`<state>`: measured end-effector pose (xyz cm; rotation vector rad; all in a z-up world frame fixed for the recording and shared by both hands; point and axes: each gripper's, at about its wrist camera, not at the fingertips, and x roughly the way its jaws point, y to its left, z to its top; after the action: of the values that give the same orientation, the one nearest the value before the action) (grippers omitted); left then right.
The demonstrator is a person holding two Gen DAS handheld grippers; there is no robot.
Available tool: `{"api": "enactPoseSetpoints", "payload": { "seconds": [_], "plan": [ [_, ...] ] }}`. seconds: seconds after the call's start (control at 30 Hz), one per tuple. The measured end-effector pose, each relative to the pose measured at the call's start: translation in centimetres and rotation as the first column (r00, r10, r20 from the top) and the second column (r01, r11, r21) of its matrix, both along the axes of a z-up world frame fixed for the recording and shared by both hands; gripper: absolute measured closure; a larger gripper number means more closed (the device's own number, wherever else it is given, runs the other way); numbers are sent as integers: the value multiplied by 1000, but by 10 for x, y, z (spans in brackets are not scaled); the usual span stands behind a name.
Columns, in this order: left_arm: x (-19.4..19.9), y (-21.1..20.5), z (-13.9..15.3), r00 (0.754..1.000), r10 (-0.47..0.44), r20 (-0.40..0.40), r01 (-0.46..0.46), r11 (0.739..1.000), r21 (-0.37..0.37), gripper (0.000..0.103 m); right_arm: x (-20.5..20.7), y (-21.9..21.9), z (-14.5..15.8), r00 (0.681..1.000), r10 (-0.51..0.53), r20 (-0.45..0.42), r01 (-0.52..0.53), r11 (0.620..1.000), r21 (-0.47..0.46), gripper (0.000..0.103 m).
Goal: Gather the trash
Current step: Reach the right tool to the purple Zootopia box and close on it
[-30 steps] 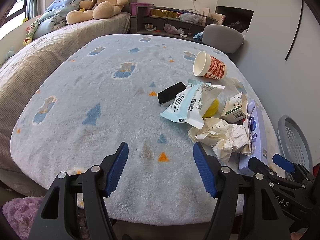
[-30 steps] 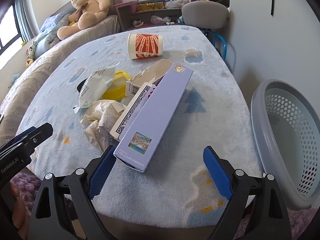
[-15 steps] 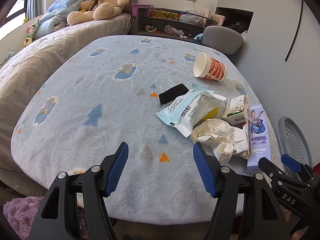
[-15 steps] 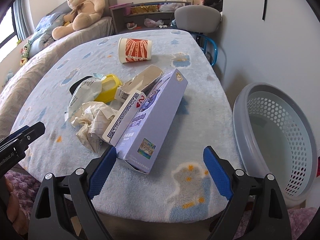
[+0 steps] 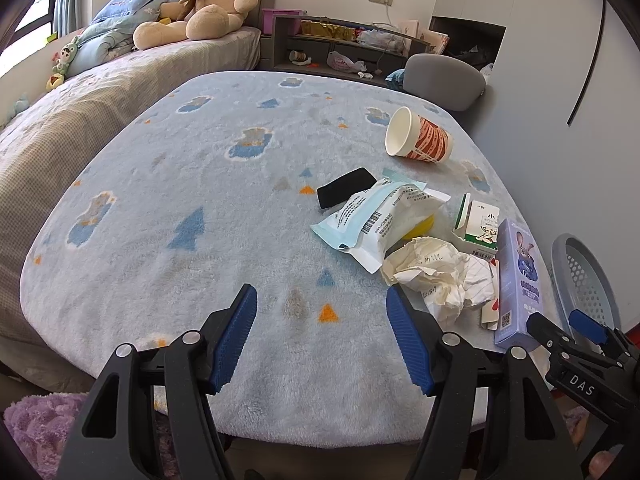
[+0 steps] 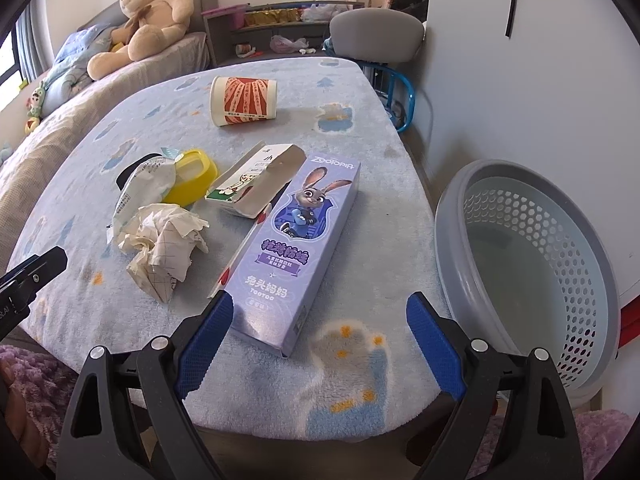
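The trash lies in a loose cluster on the bench (image 5: 192, 184), which is covered in a pale blue fleece with small printed figures. Both tongs stand open with nothing between their pads. The left tongs (image 5: 322, 336) hang over bare fleece near the front edge, to the left of the cluster. The right tongs (image 6: 320, 344) are spread wider, and the near end of the purple carton (image 6: 296, 248) lies just beyond the left pad; whether they touch cannot be told.

The right wrist view shows the carton's printed face with a cartoon rabbit, and beside it a small open box (image 6: 256, 184), a yellow lid-like piece (image 6: 192, 176) and the crumpled paper (image 6: 168, 248). It also looks straight into the grey perforated basket (image 6: 528, 256) standing off the bench's right side. The paper cup (image 6: 244, 100) lies on its side, well apart from the rest.

The left wrist view shows only a sliver of that basket, but it reveals a flat black object (image 5: 346, 186) and a white and teal plastic packet (image 5: 380, 216), both largely hidden from the other camera. It also shows the cup's open mouth. A teddy bear (image 5: 200, 4) sits on the bed behind.
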<state>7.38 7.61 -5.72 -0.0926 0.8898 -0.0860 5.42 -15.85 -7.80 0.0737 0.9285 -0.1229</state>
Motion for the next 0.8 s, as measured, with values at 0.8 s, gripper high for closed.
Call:
{"api": "enactPoseSetpoints", "payload": {
  "seconds": [0.8],
  "plan": [
    [3, -3, -7, 1000, -7, -15, 7, 1000, -5, 39, 35, -8, -9, 997, -64, -49, 67, 996, 65, 22]
  ]
}}
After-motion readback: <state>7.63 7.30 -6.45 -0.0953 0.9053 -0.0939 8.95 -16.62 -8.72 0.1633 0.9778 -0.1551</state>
